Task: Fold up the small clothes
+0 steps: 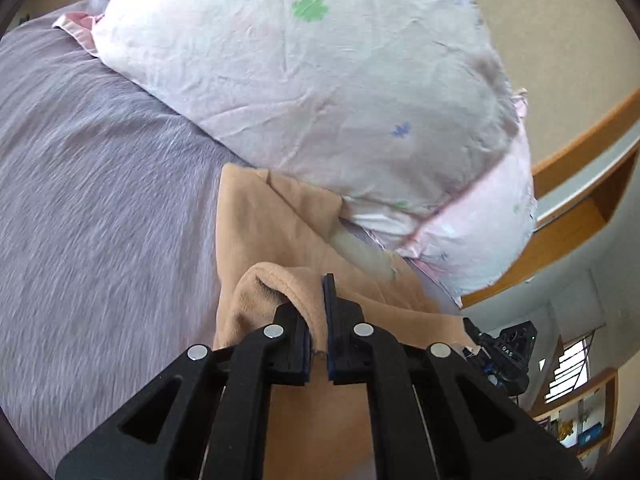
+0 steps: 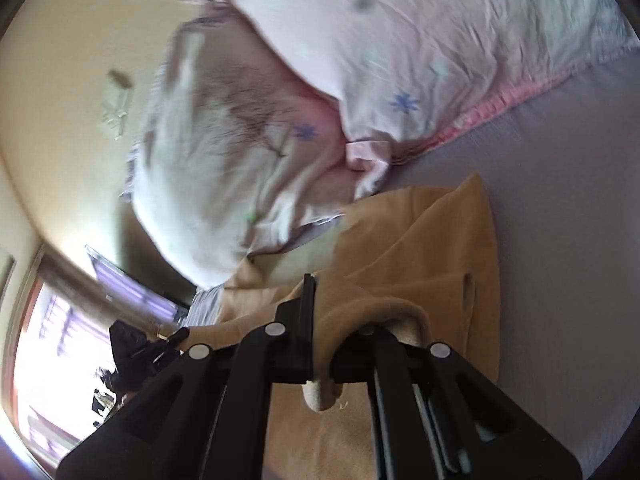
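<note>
Folding is looking midway: left hand-held gripper (image 1: 318, 320) and right hand-held gripper (image 2: 320, 320) are each pinching the tan garment (image 1: 260, 232), carrying one edge over the bed (image 1: 80, 200); flattening is remaining.

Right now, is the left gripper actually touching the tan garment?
Touching. In the left wrist view, the left gripper is shut on a bunched fold of the tan garment, with the fabric pinched between its two fingers and curling over the left one.

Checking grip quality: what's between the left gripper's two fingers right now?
A bunched fold of the tan fleece garment sits pinched in the left gripper, seen in the left wrist view. Nothing else lies there.
</note>
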The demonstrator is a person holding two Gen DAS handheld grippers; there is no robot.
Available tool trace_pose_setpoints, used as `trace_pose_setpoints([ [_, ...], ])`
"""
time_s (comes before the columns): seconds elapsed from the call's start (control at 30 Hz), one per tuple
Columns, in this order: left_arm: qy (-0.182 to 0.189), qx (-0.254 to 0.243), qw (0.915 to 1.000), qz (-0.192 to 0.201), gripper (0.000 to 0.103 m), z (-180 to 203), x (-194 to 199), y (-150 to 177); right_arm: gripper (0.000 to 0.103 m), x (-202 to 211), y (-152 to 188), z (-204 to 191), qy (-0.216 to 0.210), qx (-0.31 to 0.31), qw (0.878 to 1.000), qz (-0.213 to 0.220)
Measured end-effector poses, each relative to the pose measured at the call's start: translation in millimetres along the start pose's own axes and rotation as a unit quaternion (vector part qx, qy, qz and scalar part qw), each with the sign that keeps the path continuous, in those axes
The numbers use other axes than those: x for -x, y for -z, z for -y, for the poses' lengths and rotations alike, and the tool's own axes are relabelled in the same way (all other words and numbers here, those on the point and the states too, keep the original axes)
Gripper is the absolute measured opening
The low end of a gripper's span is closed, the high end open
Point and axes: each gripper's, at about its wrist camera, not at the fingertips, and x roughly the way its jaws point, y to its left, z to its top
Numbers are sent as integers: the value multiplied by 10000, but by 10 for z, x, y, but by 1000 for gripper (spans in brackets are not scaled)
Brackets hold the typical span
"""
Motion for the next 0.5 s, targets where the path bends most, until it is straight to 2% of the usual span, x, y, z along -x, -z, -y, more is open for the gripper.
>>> trace_pose_setpoints([
  [0.13,-139,60,9999,21,4,-47,-206,-200,5,-234,-159,121,155,-393,9990,132],
  [0.2,-184,222,9996,47,4,-99,-306,-299,6,-411,-284,179,384,-618,9973,99],
  [0.23,-200,332,9992,70,4,-125,-335,-335,11,-507,-340,201,469,-692,9965,52],
  [0.27,-200,454,9987,86,4,-158,-360,-359,29,-614,-378,231,640,-764,9950,-15],
  [0.3,-199,580,9981,112,7,-189,-382,-382,40,-672,-391,247,863,-800,9931,-19],
  [0.33,-198,683,9973,167,8,-221,-408,-417,47,-699,-398,262,958,-830,9919,45],
  [0.37,-194,751,9968,203,21,-242,-408,-438,49,-731,-415,258,958,-836,9918,149],
  [0.4,-212,840,9959,273,45,-267,-387,-466,51,-735,-435,247,1009,-855,9910,204],
  [0.43,-172,951,9944,420,60,-295,-348,-509,56,-731,-454,230,1041,-865,9905,253],
  [0.47,-85,1040,9925,630,81,-307,-261,-520,61,-708,-465,208,1124,-845,9895,330],
  [0.5,-47,1062,9913,770,84,-306,-177,-522,63,-661,-472,179,1254,-773,9882,417],
])
